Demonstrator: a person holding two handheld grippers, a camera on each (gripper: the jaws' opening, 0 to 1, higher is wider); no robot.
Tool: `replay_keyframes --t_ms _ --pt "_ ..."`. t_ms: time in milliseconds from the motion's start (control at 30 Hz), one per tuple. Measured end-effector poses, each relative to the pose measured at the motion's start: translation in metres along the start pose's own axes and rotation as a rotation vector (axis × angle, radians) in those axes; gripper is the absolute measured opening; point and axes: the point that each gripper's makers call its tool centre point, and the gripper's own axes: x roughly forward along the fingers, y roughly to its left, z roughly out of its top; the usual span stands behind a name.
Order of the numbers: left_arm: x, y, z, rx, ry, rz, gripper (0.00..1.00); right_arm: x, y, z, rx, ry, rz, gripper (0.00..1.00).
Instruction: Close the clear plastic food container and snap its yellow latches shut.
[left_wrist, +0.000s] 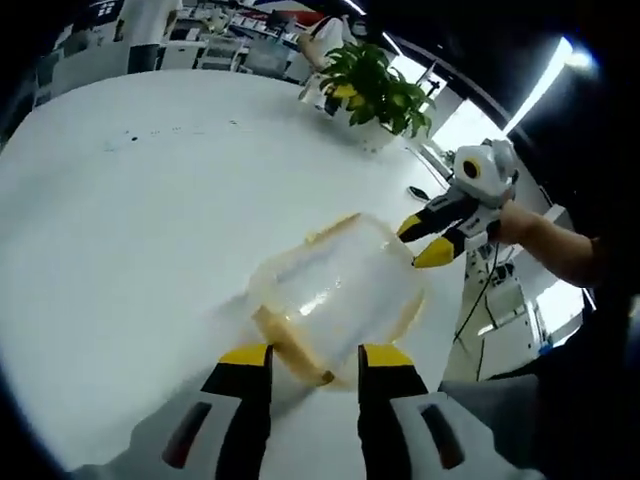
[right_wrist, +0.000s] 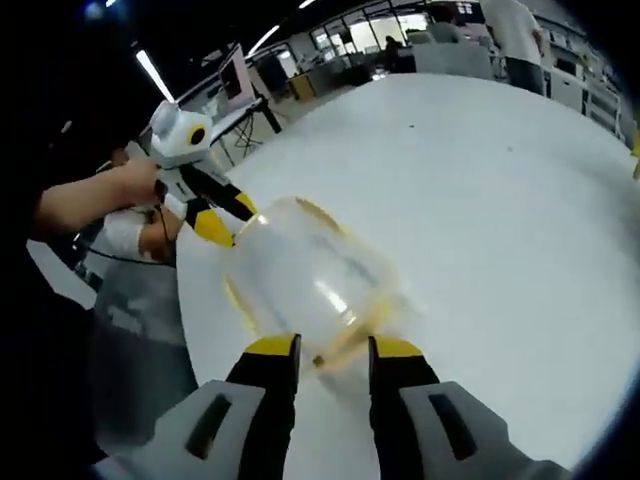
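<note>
The clear plastic container (left_wrist: 340, 290) with yellow latches rests on the white round table (left_wrist: 150, 200), blurred in both views. In the left gripper view my left gripper (left_wrist: 315, 356) is open, and the container's near yellow edge (left_wrist: 295, 350) lies between its jaw tips. My right gripper (left_wrist: 424, 241) comes in from the right, tips slightly apart against the container's far side. In the right gripper view the right gripper (right_wrist: 333, 347) is open at the near edge of the container (right_wrist: 310, 275). The left gripper (right_wrist: 227, 218) touches its far left side.
A potted green plant (left_wrist: 375, 85) stands at the table's far edge. A person's hand (left_wrist: 520, 222) and forearm hold the right gripper. A hand (right_wrist: 130, 180) holds the left one. Desks, chairs and a standing person (right_wrist: 515, 35) lie beyond the table.
</note>
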Motion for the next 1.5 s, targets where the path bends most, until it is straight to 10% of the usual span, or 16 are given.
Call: replay_keyframes --t_ms 1200,1500 --pt "-0.006 0.003 0.000 -0.107 -0.049 0.015 0.27 0.001 0.005 -0.002 0.039 0.083 -0.030 0.23" --pt "-0.019 0.005 0.007 0.139 -0.027 0.102 0.23 -0.003 0.005 -0.002 -0.122 0.102 -0.029 0.23"
